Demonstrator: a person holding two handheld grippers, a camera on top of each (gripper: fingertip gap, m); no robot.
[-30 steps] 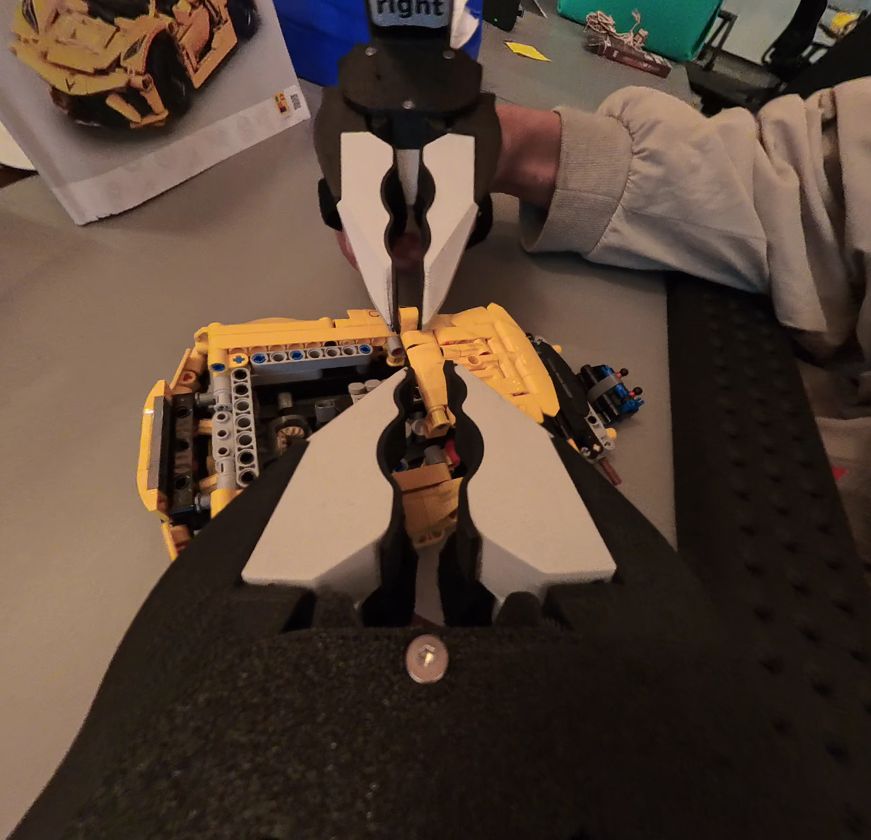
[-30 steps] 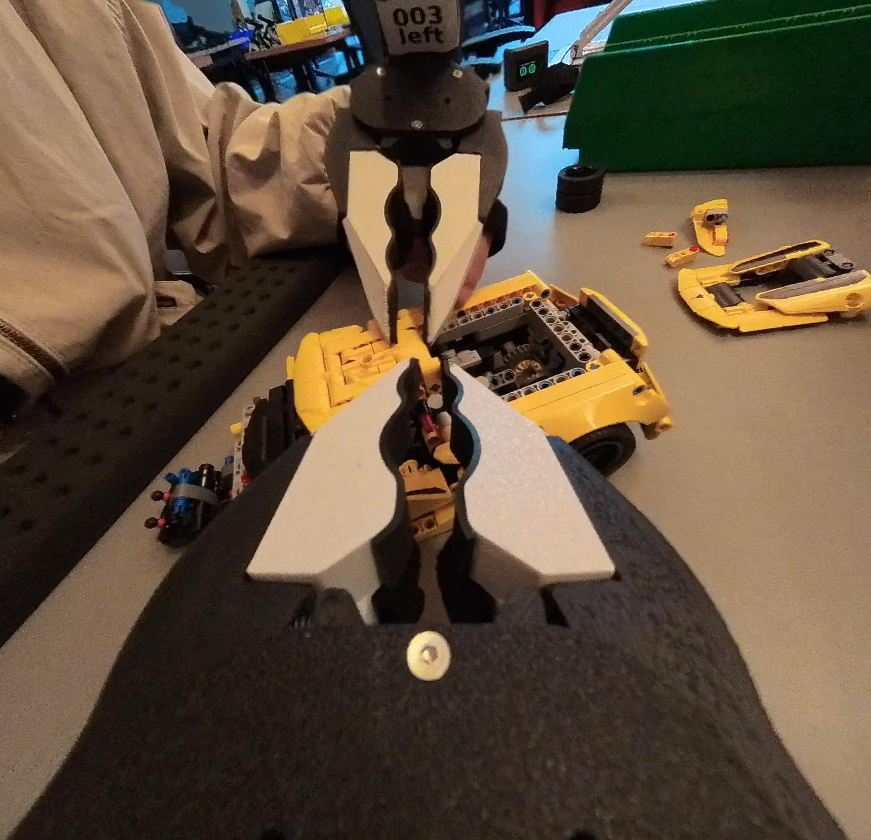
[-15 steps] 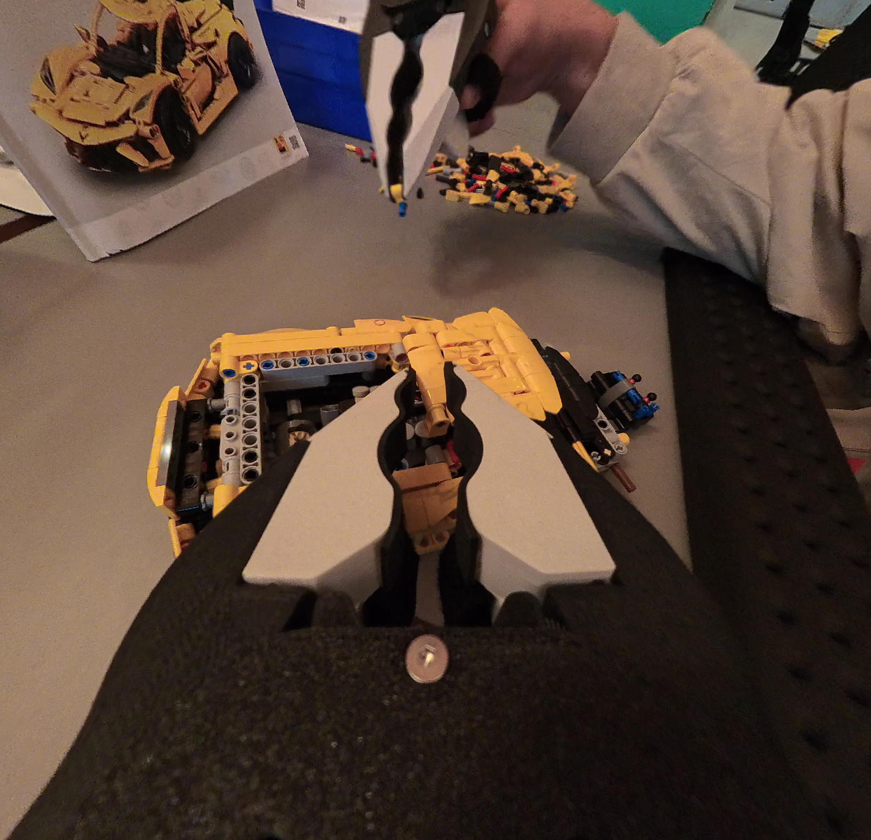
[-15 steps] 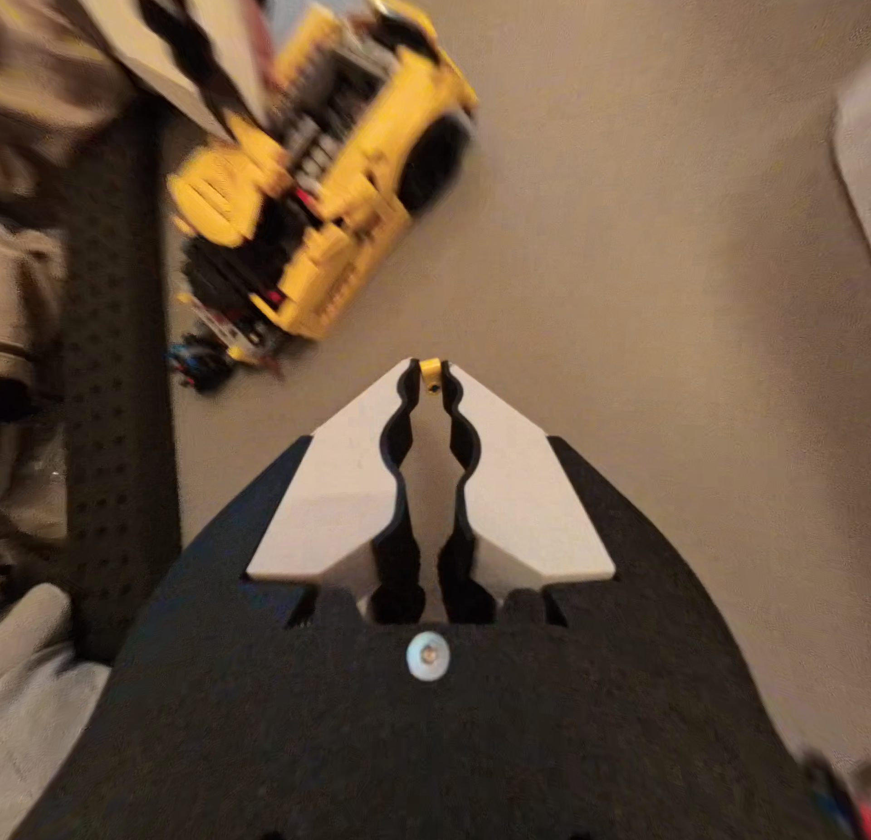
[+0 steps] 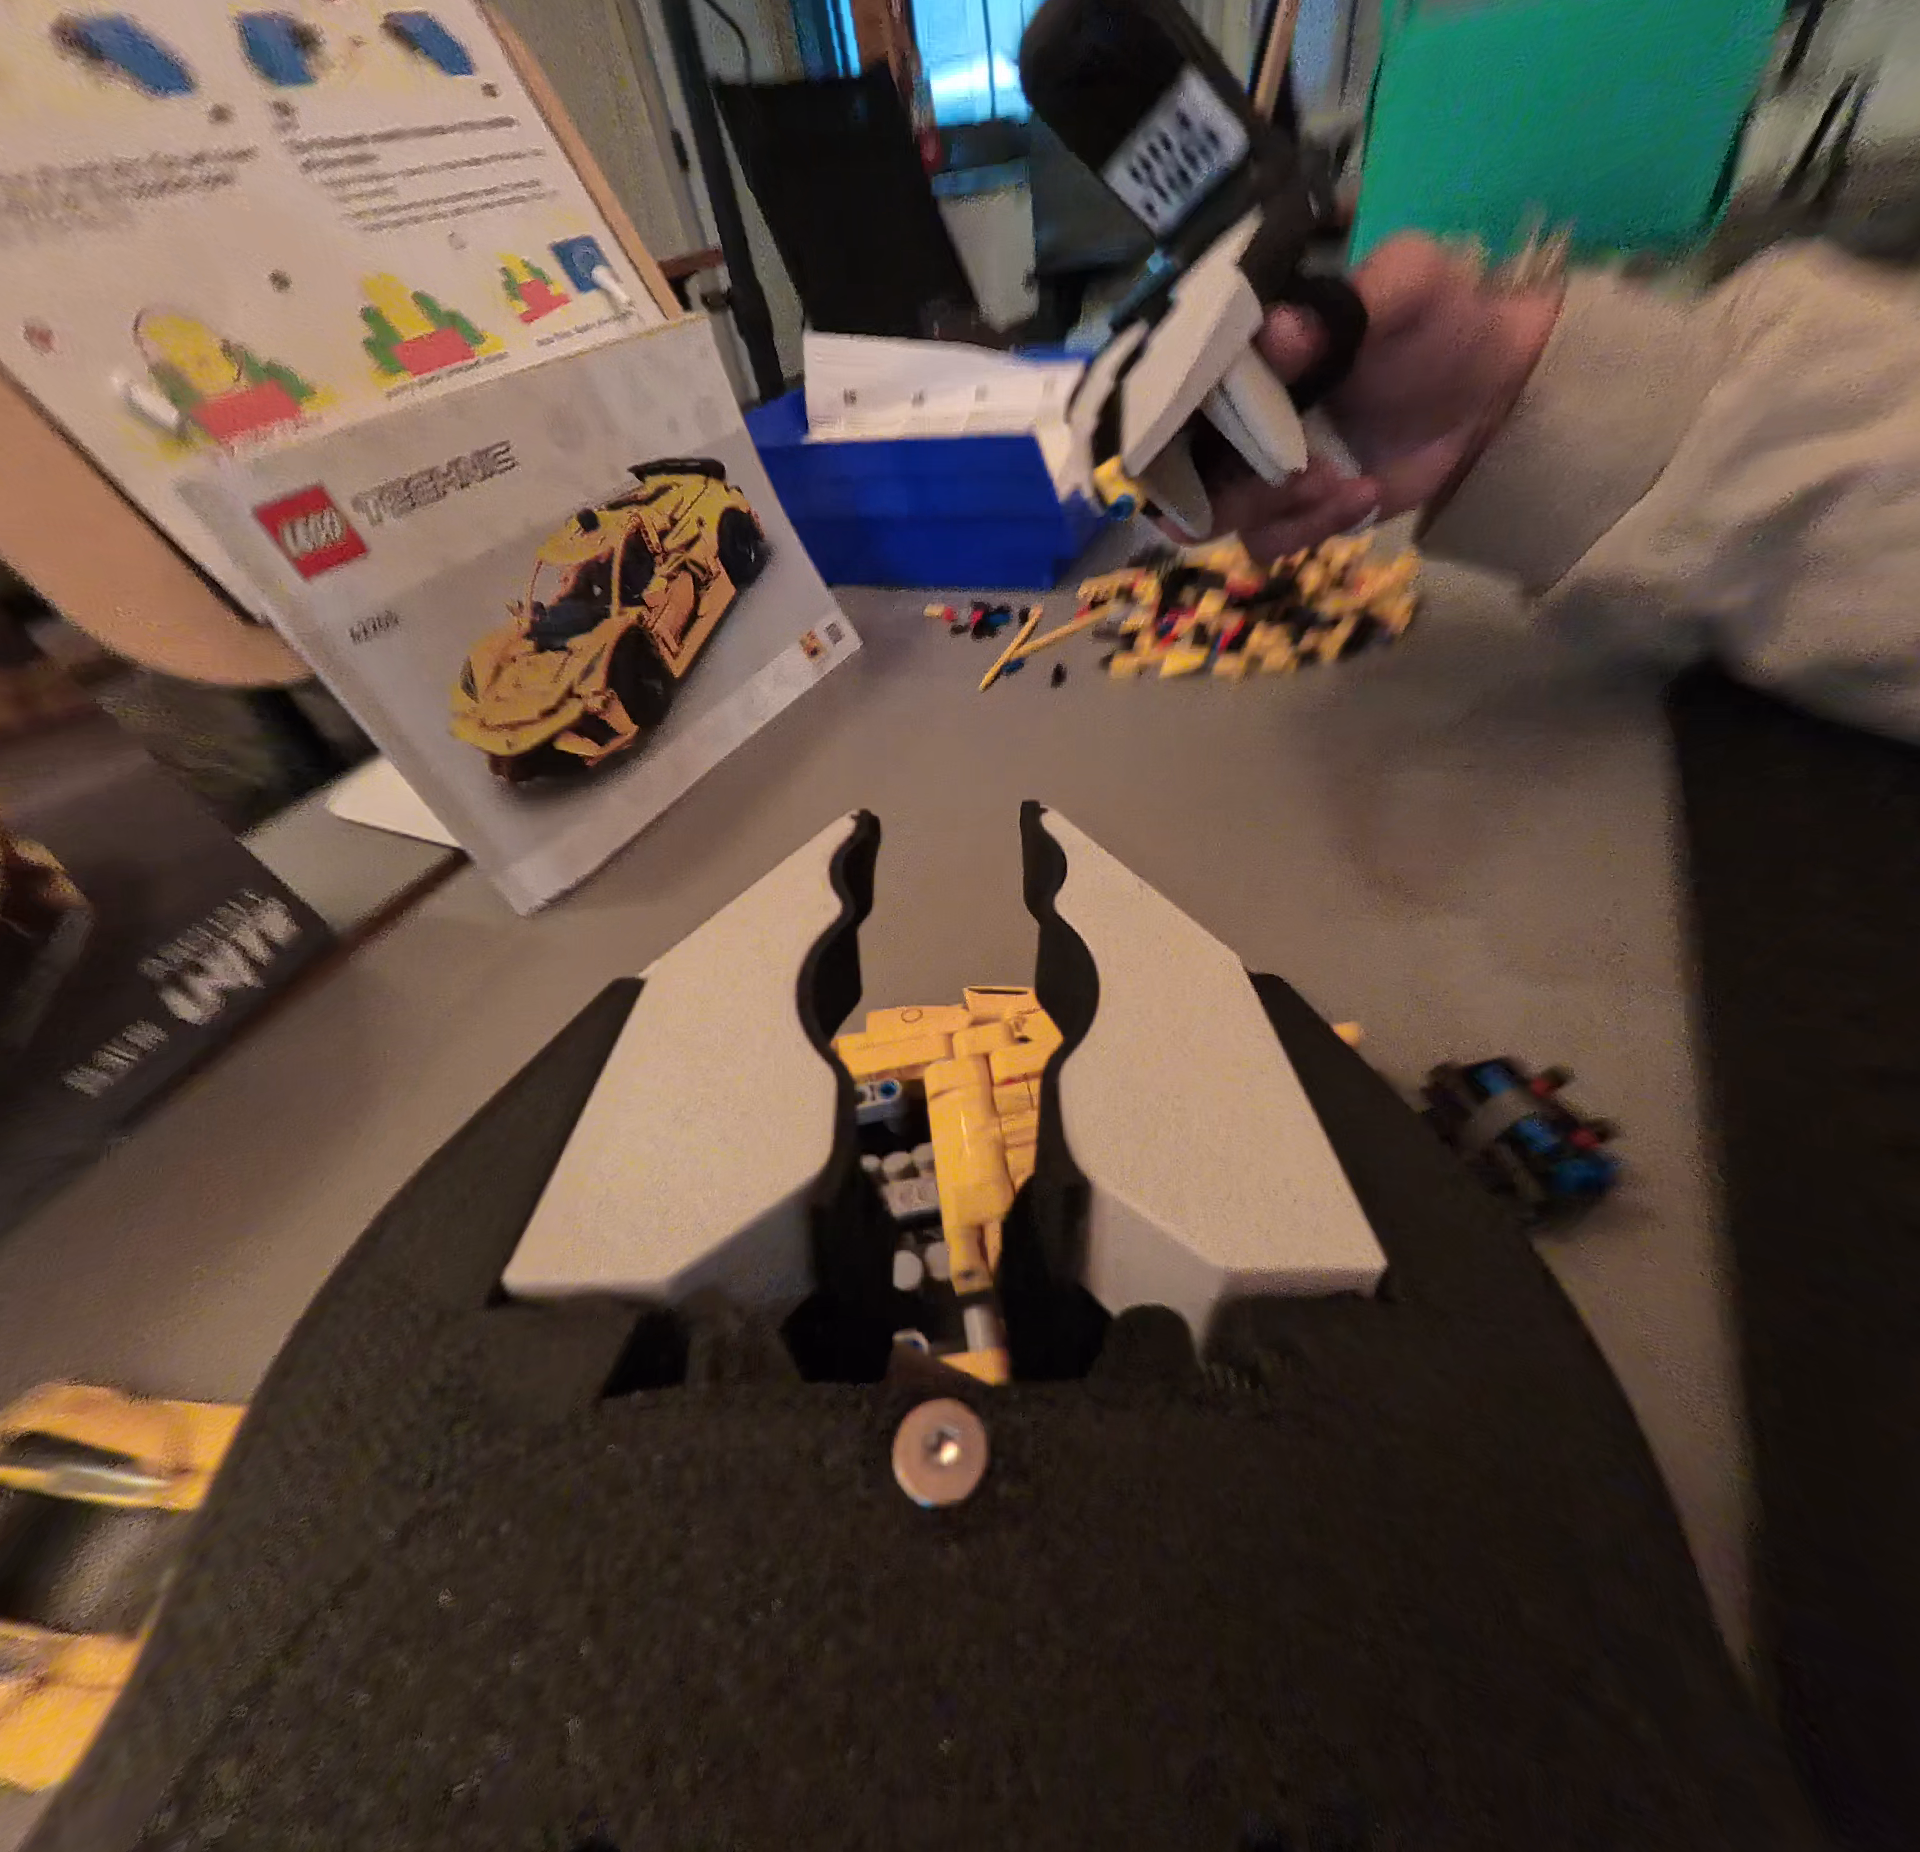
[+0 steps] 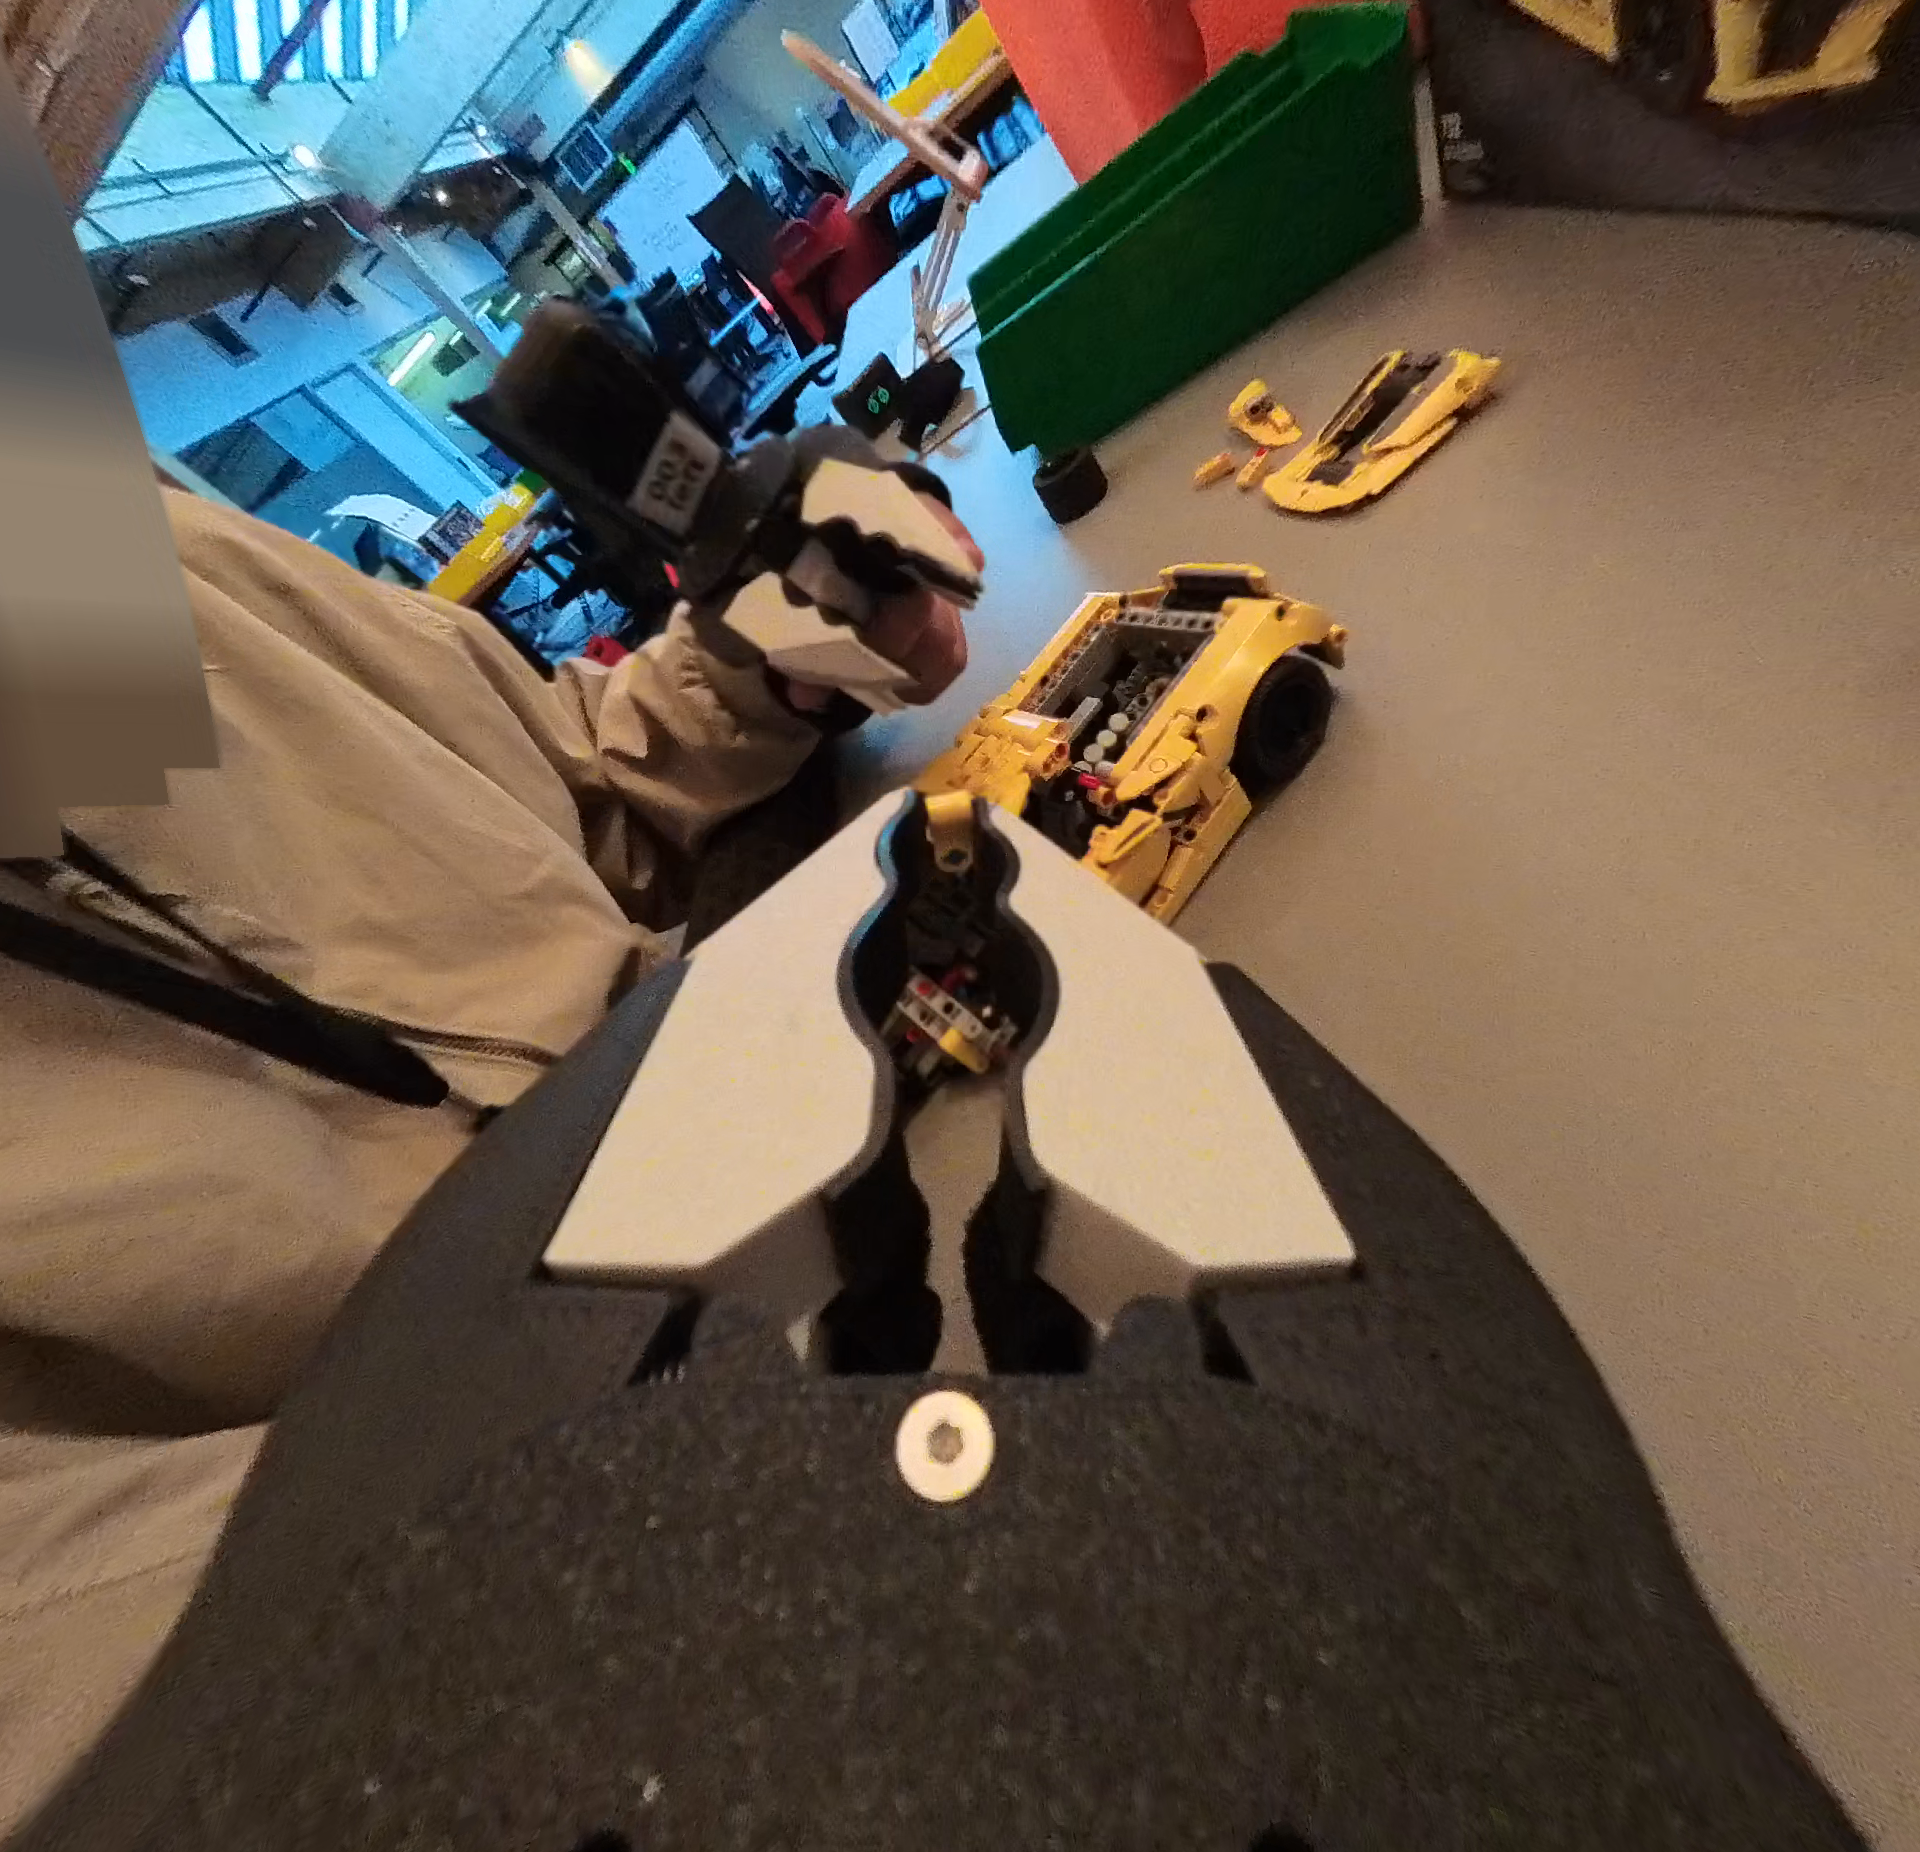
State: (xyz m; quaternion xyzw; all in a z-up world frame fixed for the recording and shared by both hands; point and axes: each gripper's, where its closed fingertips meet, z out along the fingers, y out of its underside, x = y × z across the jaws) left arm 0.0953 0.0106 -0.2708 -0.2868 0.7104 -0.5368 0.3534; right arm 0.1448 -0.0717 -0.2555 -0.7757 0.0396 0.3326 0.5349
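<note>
A partly built yellow brick car [image 6: 1153, 722] stands on the grey table; part of it also shows between my left fingers [image 5: 956, 1096]. My left gripper [image 5: 945, 826] is open and empty, raised above the car, and it also shows in the right wrist view [image 6: 940, 633]. My right gripper [image 6: 951, 815] is shut on a small yellow brick piece [image 6: 948, 834] and is held up, off the car. In the left wrist view my right gripper [image 5: 1117, 483] hangs above a pile of loose pieces [image 5: 1247, 607].
An instruction booklet [image 5: 540, 597] leans at the back left beside a blue bin [image 5: 935, 493]. A small black and blue assembly [image 5: 1517, 1127] lies by a black mat [image 5: 1808, 1075]. A yellow body panel [image 6: 1371, 431], a tyre [image 6: 1070, 477] and a green bin [image 6: 1195, 275] lie beyond the car. My left gripper's tips are some 30 cm from the yellow body panel [image 6: 1371, 431]. The left camera catches it too, in the left wrist view [image 5: 69, 1541].
My right gripper pulled a small yellow piece off the car and lifted it away toward the loose pile. My left gripper opened, let go of the car and rose.
</note>
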